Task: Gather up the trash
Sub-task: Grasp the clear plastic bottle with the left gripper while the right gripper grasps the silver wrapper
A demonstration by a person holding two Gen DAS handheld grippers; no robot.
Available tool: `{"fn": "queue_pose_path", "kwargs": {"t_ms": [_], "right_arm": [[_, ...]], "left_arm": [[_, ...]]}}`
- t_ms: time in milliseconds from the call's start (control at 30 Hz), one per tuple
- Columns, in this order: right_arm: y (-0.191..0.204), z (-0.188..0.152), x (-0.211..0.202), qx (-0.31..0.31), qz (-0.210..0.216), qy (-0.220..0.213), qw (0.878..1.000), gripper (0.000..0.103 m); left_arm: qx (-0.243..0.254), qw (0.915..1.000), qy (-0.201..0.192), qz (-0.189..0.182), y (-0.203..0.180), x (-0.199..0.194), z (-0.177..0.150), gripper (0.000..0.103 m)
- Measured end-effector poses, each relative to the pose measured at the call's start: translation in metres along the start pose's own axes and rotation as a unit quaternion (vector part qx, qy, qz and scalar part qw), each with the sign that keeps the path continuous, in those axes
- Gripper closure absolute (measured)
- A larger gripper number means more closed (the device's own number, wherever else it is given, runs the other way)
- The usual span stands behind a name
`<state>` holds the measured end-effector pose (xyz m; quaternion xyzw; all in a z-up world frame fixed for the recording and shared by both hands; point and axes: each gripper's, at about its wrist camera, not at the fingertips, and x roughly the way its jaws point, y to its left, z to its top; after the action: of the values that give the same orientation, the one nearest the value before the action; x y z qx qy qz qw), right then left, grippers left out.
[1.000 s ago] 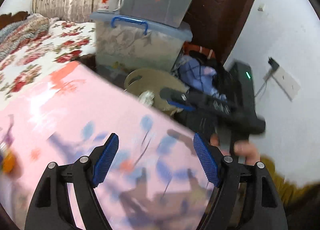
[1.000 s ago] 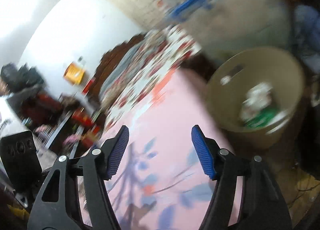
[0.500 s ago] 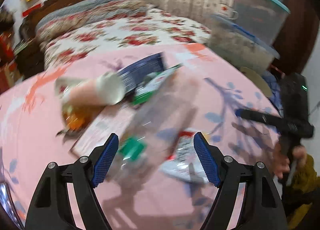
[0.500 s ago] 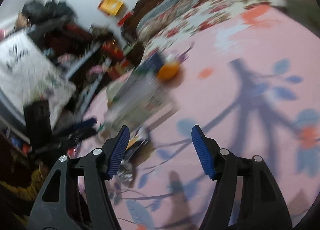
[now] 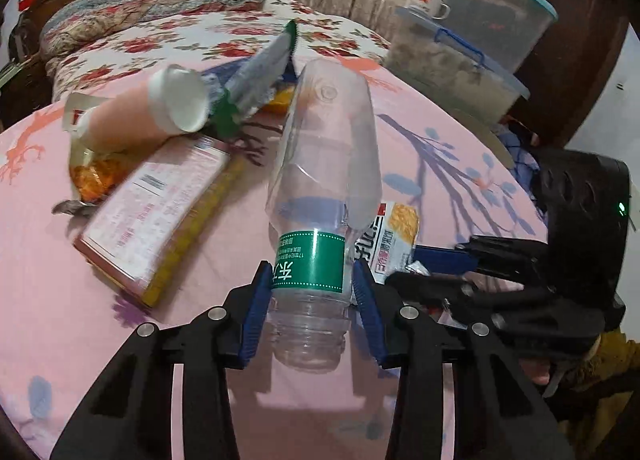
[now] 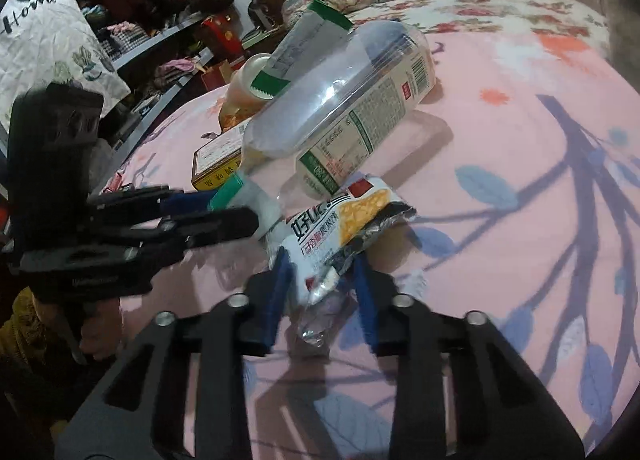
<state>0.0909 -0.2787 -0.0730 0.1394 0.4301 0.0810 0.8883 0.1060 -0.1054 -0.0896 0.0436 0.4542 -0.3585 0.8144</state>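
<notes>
My left gripper [image 5: 310, 280] is shut on a clear plastic bottle [image 5: 324, 164] with a green label, gripping it near the neck, base pointing away. My right gripper [image 6: 322, 264] is shut on a white and yellow snack wrapper [image 6: 340, 228] lying on the pink tablecloth. The wrapper also shows in the left wrist view [image 5: 394, 236], with the right gripper [image 5: 440, 260] beside it. The bottle [image 6: 320, 100] and left gripper [image 6: 208, 206] show in the right wrist view. A pink carton [image 5: 160, 200], a paper cup [image 5: 176, 102] and a green-white wrapper [image 5: 260, 68] lie behind.
The round table has a pink cloth [image 5: 60, 300] with blue branch print. A flowered bed [image 5: 200, 36] lies behind it. Stacked plastic storage boxes [image 5: 460, 56] stand at the right. Cluttered shelves [image 6: 140, 32] stand at the left in the right wrist view.
Both grippers were open and swinging from the bin toward the table. Now the left has closed on the bottle and the right has closed on the snack wrapper.
</notes>
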Motion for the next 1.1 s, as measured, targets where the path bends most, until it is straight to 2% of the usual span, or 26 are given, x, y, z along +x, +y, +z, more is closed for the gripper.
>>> {"fn": "queue_pose_path", "kwargs": {"t_ms": [33,167,267,433,467,500,533,567,600,633,700,800,1000,1100], "right_arm": [[-0.003,-0.002,-0.004,0.004,-0.002,-0.003,1.0,0.081],[-0.015,-0.012,-0.026,0.014,-0.036,-0.027,0.999,0.082],[-0.032,-0.02,-0.047,0.031,-0.069,-0.047,0.996,0.083],[-0.079,-0.036,-0.085,0.096,-0.106,-0.083,0.986,0.082],[-0.09,-0.038,-0.091,0.111,-0.107,-0.089,0.984,0.079],[-0.096,-0.04,-0.096,0.122,-0.109,-0.094,0.982,0.079],[-0.104,-0.042,-0.099,0.139,-0.111,-0.099,0.979,0.074],[-0.108,-0.046,-0.103,0.153,-0.109,-0.103,0.977,0.049],[-0.116,-0.048,-0.108,0.175,-0.1,-0.113,0.973,0.031],[-0.117,-0.051,-0.112,0.183,-0.093,-0.127,0.97,0.017],[-0.117,-0.057,-0.12,0.184,-0.089,-0.143,0.968,0.018],[-0.114,-0.059,-0.125,0.176,-0.095,-0.149,0.968,0.018],[-0.102,-0.065,-0.112,0.162,-0.093,-0.118,0.975,0.019],[-0.098,-0.065,-0.108,0.158,-0.089,-0.121,0.976,0.02]], "left_arm": [[-0.001,1.0,0.002,-0.007,-0.002,0.001,-0.001,0.064],[-0.005,0.9995,0.014,-0.028,-0.014,0.002,-0.007,0.064],[0.006,0.9993,0.021,-0.029,-0.023,-0.003,-0.013,0.064],[0.022,0.9985,0.042,-0.028,-0.032,-0.014,-0.029,0.064],[0.027,0.9984,0.044,-0.022,-0.035,-0.016,-0.03,0.062],[0.031,0.9984,0.045,-0.015,-0.035,-0.017,-0.03,0.049],[0.035,0.9985,0.041,-0.005,-0.037,-0.019,-0.029,0.042],[0.04,0.9987,0.03,0.006,-0.039,-0.022,-0.027,0.035],[0.044,0.9988,0.021,0.011,-0.041,-0.024,-0.023,0.032],[0.046,0.9988,0.016,0.012,-0.043,-0.025,-0.019,0.03],[0.05,0.9987,0.007,0.01,-0.05,-0.025,-0.008,0.025],[0.067,0.9975,0.002,0.022,-0.061,-0.015,0.004,0.022],[0.069,0.996,0.029,0.049,-0.068,0.02,0.017,0.023],[0.08,0.9943,0.029,0.063,-0.069,0.027,0.018,0.026]]}}
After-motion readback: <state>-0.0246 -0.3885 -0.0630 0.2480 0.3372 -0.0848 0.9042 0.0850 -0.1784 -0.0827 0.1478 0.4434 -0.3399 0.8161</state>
